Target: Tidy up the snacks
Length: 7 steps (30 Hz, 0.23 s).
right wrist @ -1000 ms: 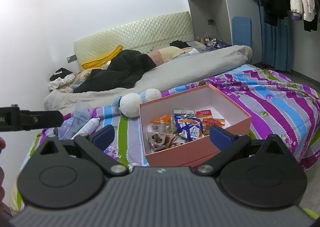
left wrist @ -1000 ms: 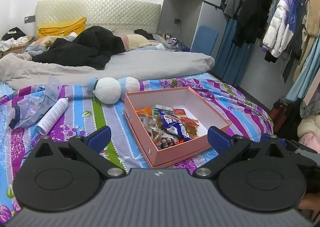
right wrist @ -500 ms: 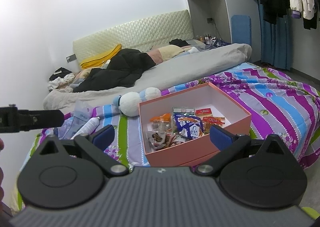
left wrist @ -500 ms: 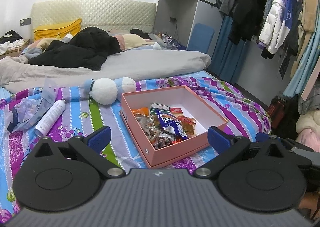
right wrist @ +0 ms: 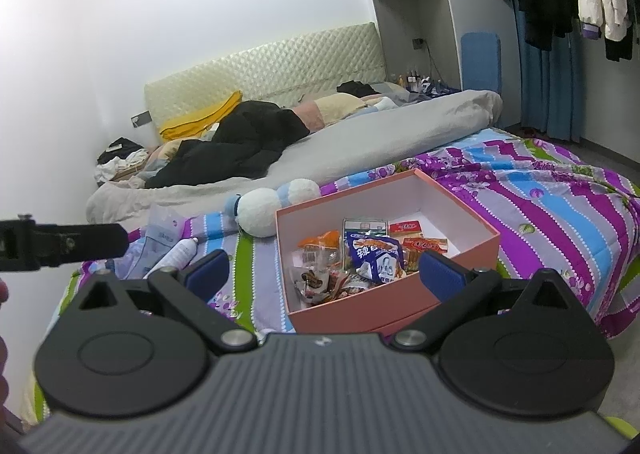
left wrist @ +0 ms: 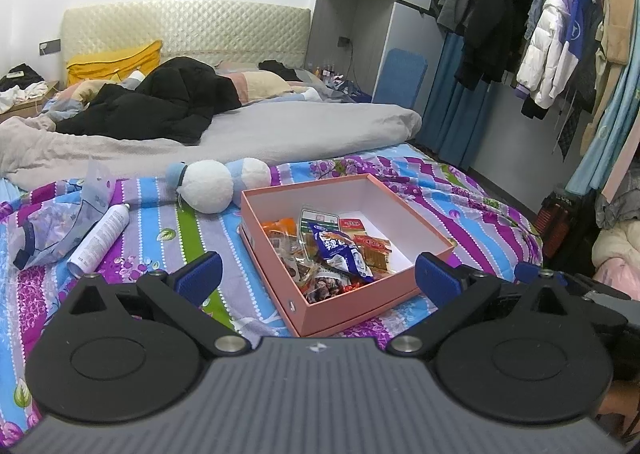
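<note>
A pink open box (left wrist: 276,254) (right wrist: 472,254) sits on the striped bedspread and holds several snack packets, among them a blue packet (left wrist: 340,252) (right wrist: 374,256) and an orange one (left wrist: 278,228) (right wrist: 318,244). My left gripper (left wrist: 318,276) is open and empty, held above the near edge of the box. My right gripper (right wrist: 326,272) is open and empty, also just short of the box. The left gripper's body (right wrist: 60,242) shows at the left edge of the right wrist view.
A white spray can (left wrist: 100,238) and a crumpled plastic bag (left wrist: 56,225) lie left of the box. A white and blue plush toy (left wrist: 212,185) (right wrist: 264,207) lies behind it. A grey duvet (left wrist: 280,129) and black clothes cover the far bed. Hanging clothes (left wrist: 552,41) are at the right.
Both views have shifted slightly; the box sits a little further left in the left wrist view. Both grippers stay open and empty.
</note>
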### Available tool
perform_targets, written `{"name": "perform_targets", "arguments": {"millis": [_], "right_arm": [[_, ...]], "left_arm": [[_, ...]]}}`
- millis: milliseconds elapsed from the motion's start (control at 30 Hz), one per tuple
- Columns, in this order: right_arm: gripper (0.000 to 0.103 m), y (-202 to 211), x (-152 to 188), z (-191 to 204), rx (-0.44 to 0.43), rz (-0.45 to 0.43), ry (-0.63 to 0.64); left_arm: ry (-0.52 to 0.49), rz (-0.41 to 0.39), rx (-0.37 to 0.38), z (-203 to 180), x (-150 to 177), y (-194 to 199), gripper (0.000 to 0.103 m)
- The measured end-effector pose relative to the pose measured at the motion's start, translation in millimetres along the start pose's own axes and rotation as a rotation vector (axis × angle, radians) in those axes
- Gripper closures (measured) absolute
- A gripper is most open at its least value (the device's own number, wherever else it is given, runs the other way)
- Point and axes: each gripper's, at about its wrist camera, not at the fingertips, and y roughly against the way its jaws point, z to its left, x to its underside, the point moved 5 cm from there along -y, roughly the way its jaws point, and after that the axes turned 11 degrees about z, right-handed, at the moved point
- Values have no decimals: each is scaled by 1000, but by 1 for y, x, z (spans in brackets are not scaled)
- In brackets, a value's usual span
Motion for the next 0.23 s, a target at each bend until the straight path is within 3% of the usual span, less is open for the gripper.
{"name": "perform_targets", "arguments": {"millis": [233], "right_arm": [[0, 0, 0, -1, 1, 0, -2]], "left_arm": [[2, -1, -4, 1, -1, 1, 0]]}}
